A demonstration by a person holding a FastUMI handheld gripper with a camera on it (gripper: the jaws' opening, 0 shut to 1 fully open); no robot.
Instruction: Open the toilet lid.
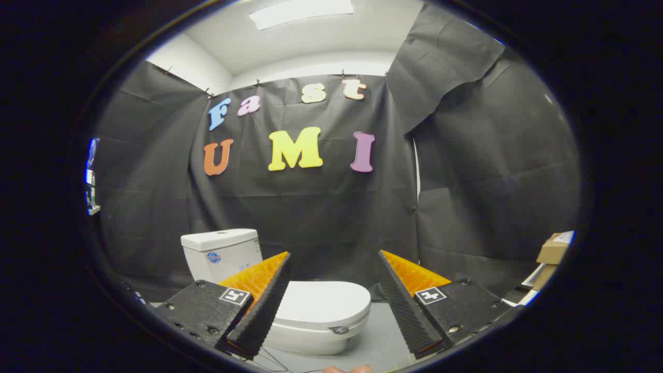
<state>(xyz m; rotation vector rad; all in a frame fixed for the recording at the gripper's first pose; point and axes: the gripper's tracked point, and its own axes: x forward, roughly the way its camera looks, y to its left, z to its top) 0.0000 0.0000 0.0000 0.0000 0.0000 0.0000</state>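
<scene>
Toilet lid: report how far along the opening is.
Nothing looks done yet: the toilet lid lies flat and closed on the bowl, in front of the tank. In hand: the tongs stand open, empty, with the lid beyond and partly between the fingers, untouched. Left: close in on the lid's front edge, catch it and swing it up toward the tank.

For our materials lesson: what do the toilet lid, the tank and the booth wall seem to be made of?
Toilet lid: closed, probably smooth white plastic, with a soft sheen. Tank: likely glazed ceramic, white and glossy. Booth wall: matte black cloth, creased and hanging in folds. The gripper is open, well short of the lid.
</scene>
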